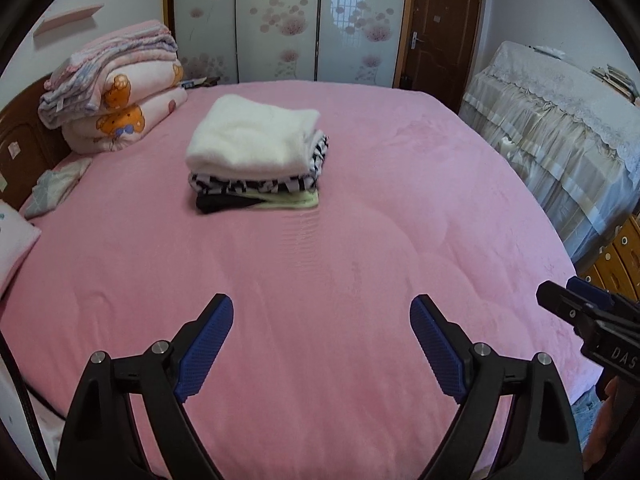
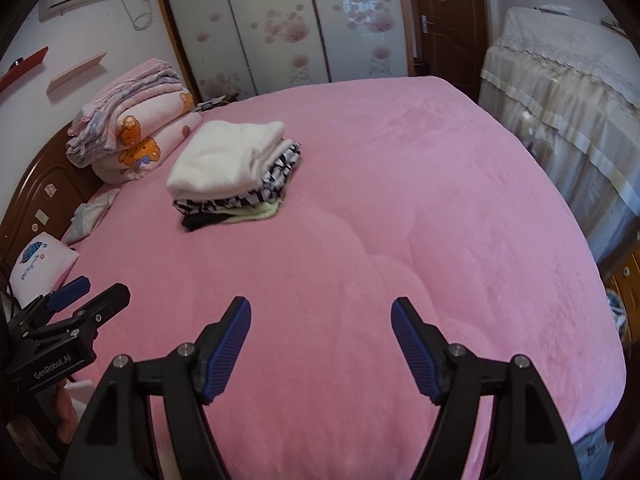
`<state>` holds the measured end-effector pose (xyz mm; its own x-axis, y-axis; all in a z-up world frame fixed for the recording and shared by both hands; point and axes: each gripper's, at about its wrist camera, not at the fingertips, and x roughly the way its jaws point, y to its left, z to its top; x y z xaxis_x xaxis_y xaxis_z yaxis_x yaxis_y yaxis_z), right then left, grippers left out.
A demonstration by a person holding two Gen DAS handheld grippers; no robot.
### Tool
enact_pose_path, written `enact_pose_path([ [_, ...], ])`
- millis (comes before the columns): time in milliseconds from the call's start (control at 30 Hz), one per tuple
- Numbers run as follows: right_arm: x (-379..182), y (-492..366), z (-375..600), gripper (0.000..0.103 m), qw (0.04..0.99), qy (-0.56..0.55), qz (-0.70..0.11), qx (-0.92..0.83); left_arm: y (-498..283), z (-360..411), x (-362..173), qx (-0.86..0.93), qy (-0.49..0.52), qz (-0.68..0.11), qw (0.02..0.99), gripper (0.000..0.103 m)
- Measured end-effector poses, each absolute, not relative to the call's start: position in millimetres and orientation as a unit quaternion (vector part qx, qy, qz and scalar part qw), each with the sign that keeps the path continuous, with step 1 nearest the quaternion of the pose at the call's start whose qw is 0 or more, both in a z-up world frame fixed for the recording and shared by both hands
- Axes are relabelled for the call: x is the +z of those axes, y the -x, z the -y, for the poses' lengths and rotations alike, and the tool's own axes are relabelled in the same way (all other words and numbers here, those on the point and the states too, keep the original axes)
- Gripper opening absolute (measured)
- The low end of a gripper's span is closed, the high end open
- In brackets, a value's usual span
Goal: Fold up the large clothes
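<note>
A stack of folded clothes (image 1: 256, 160) sits on the pink bed (image 1: 360, 260), a fluffy white garment (image 1: 250, 136) on top, a black-and-white patterned one, a pale green one and a black one beneath. It also shows in the right wrist view (image 2: 232, 172). My left gripper (image 1: 322, 306) is open and empty, above the bed well short of the stack. My right gripper (image 2: 320, 308) is open and empty over the near bed; it shows at the right edge of the left wrist view (image 1: 572, 296). The left gripper shows at the lower left of the right wrist view (image 2: 94, 292).
Folded quilts (image 1: 120, 88) lie by the wooden headboard (image 1: 24, 148) at far left, with a small cloth (image 1: 56, 188) and a white pillow (image 2: 42, 262) nearby. A lace-covered piece of furniture (image 1: 560, 132) stands right of the bed. Wardrobe doors (image 1: 280, 20) and a brown door (image 1: 444, 28) stand behind.
</note>
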<state>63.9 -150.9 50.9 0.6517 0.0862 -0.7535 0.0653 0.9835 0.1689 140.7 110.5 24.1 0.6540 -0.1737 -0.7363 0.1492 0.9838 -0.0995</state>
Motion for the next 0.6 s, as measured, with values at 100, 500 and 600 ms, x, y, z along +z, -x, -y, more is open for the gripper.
enact_pose_path([
  [100,38,-47,150,0.073,0.902,-0.095,-0.421,-0.012,-129,-104,15,-0.091,0.022,-0.411,0.907,0.089],
  [500,24,-23,127,0.073,0.904,-0.076,-0.42,-0.005,-118,-105,-8,-0.089,0.052,-0.448,0.888,0.089],
  [600,23,-22,122,0.073,0.904,-0.073,-0.421,0.0,-118,-105,-12,-0.086,0.053,-0.456,0.884,0.089],
])
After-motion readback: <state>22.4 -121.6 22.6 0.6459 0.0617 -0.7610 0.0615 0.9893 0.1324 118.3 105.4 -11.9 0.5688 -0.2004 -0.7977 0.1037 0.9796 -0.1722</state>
